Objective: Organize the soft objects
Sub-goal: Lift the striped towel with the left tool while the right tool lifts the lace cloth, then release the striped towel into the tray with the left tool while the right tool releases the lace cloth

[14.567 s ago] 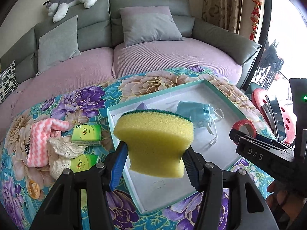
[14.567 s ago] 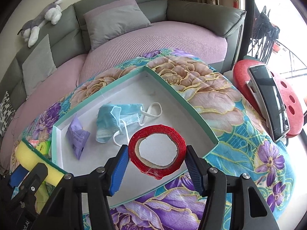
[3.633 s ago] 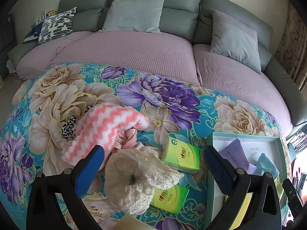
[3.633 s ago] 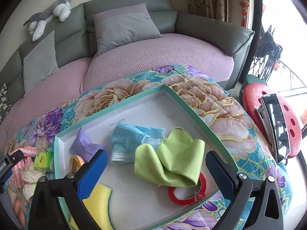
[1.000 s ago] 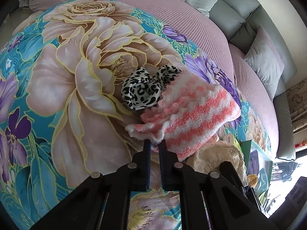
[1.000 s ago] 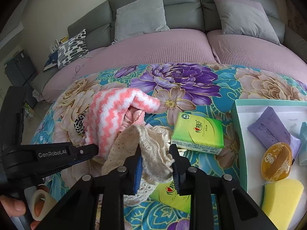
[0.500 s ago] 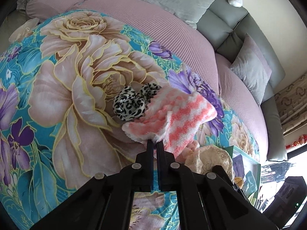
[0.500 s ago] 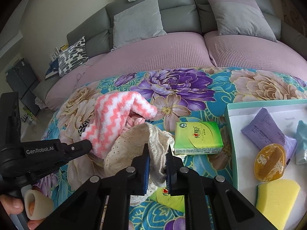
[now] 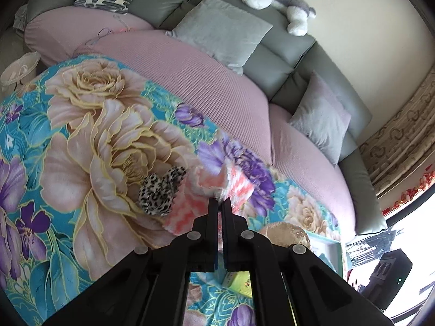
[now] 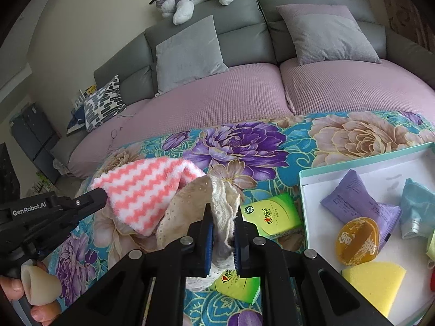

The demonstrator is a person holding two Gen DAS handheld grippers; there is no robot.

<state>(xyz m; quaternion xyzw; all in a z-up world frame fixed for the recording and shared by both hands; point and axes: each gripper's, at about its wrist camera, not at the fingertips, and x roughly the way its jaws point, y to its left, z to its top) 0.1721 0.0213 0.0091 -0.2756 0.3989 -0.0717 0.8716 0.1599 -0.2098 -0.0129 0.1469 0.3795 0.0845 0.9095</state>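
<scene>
My left gripper is shut on an edge of the pink and white zigzag towel, which hangs lifted above the floral cloth. The same towel shows in the right wrist view, pinched at its left corner by the left gripper. My right gripper is shut on the cream lace cloth, which rises in a bunch between its blue pads. A leopard-print scrunchie lies on the cloth just left of the towel.
A teal-rimmed white tray at the right holds a purple packet, an amber soap, a yellow sponge and a blue mask. Two green tissue packs lie beside the lace cloth. The sofa curves behind.
Both grippers have risen. The left one has lifted the zigzag towel's edge off the cloth, and the right one has closed tight on the lace cloth and pulled it up.
</scene>
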